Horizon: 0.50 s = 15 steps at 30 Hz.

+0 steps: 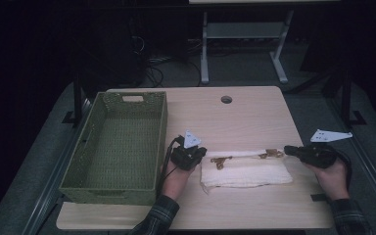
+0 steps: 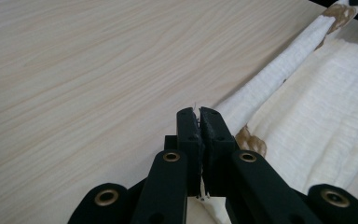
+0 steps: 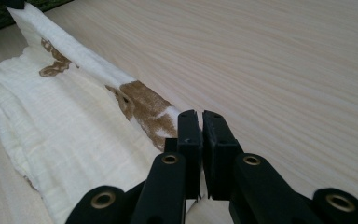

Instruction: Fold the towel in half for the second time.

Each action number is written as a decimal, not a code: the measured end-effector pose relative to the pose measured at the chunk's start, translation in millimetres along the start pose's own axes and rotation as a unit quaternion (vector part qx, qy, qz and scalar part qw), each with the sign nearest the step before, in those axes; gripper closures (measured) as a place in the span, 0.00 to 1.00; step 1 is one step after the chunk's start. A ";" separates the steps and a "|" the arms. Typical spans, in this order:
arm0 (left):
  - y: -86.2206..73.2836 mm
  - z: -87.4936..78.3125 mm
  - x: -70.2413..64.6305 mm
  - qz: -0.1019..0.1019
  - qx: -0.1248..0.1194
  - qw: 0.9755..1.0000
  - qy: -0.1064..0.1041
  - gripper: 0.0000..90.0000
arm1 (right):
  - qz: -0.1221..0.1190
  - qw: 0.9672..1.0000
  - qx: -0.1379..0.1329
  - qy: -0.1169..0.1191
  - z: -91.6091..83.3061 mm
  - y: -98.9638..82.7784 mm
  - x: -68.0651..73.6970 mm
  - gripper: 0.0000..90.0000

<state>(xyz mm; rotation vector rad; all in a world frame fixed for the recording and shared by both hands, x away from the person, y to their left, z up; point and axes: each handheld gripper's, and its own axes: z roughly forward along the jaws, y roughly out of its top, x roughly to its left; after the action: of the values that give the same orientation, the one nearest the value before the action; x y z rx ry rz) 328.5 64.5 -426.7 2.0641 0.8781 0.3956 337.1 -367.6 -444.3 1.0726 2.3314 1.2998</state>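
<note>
A white cloth (image 1: 245, 171) with brown markings lies folded on the light wooden table (image 1: 245, 117). Its far edge is stretched in a straight line between my two grippers. My left gripper (image 1: 203, 154) is at the cloth's left end; in the left gripper view its jaws (image 2: 199, 114) are shut on the cloth (image 2: 307, 116), with threads showing between the pads. My right gripper (image 1: 287, 149) is at the right end; in the right gripper view its jaws (image 3: 196, 116) are closed on the brown-marked corner of the cloth (image 3: 65, 121).
An empty green woven basket (image 1: 122, 142) stands on the table's left side, close to my left hand. A round cable hole (image 1: 226, 99) sits near the table's far edge. Bare tabletop lies beyond the cloth.
</note>
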 end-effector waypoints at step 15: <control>-13.8 -13.3 -16.9 -0.005 0.007 1.000 -0.029 0.97 | -0.004 1.000 0.015 0.004 -18.1 -18.3 16.6 0.95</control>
<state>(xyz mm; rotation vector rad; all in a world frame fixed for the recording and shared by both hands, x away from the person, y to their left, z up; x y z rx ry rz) 303.1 65.9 -429.2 2.0724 0.8578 0.3231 307.1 -373.0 -447.1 1.0667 2.3664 1.2718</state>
